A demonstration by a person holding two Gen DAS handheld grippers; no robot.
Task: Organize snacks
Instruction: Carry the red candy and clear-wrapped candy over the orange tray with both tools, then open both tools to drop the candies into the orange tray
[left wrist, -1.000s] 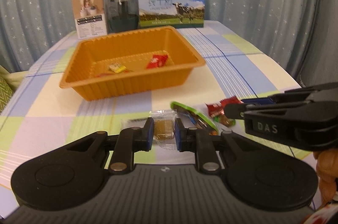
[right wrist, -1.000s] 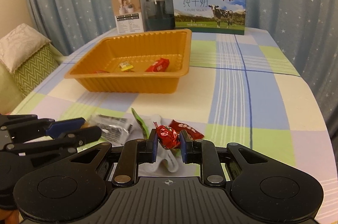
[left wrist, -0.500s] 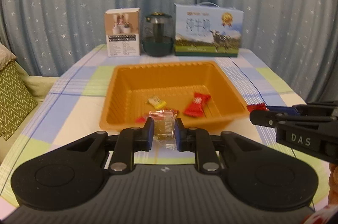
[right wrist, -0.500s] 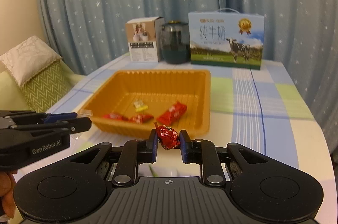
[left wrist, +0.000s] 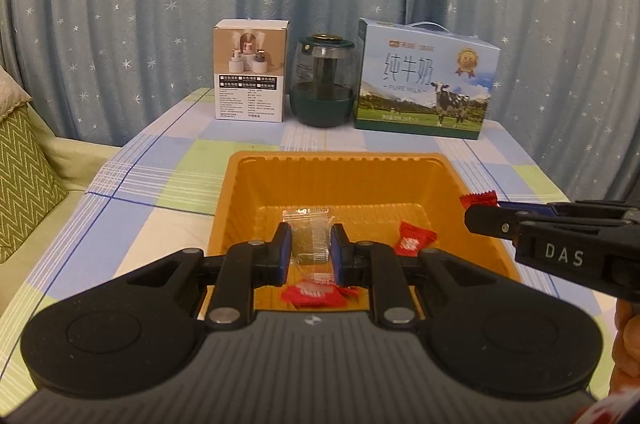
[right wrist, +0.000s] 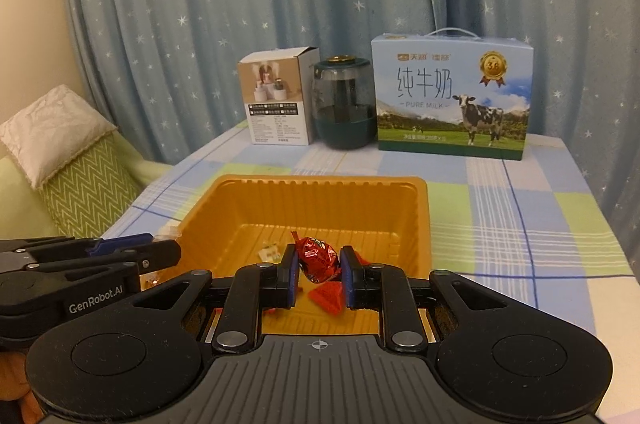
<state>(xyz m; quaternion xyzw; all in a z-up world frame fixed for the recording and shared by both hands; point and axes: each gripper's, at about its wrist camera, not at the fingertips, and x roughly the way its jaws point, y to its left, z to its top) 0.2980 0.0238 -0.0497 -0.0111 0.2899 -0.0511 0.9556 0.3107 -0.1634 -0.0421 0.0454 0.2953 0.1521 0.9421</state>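
Observation:
My left gripper (left wrist: 307,249) is shut on a clear-wrapped snack (left wrist: 309,238) and holds it over the orange tray (left wrist: 340,166). My right gripper (right wrist: 319,267) is shut on a red foil candy (right wrist: 319,258), also over the orange tray (right wrist: 320,184). Red wrapped candies (left wrist: 412,242) lie in the tray, one under my left gripper (left wrist: 314,294). A small yellow candy (right wrist: 270,251) and a red packet (right wrist: 328,298) show in the right wrist view. The right gripper (left wrist: 482,208) shows at the right of the left wrist view; the left gripper (right wrist: 160,248) at the left of the right wrist view.
At the table's far edge stand a small product box (left wrist: 250,70), a dark green glass jar (left wrist: 323,84) and a blue milk carton box (left wrist: 426,80). A checked cloth (left wrist: 160,176) covers the table. A green zigzag cushion (right wrist: 76,180) lies left. Starry curtains hang behind.
Both grippers lifted their snacks from the table's near side and moved forward to above the tray. Both stayed shut on their snacks.

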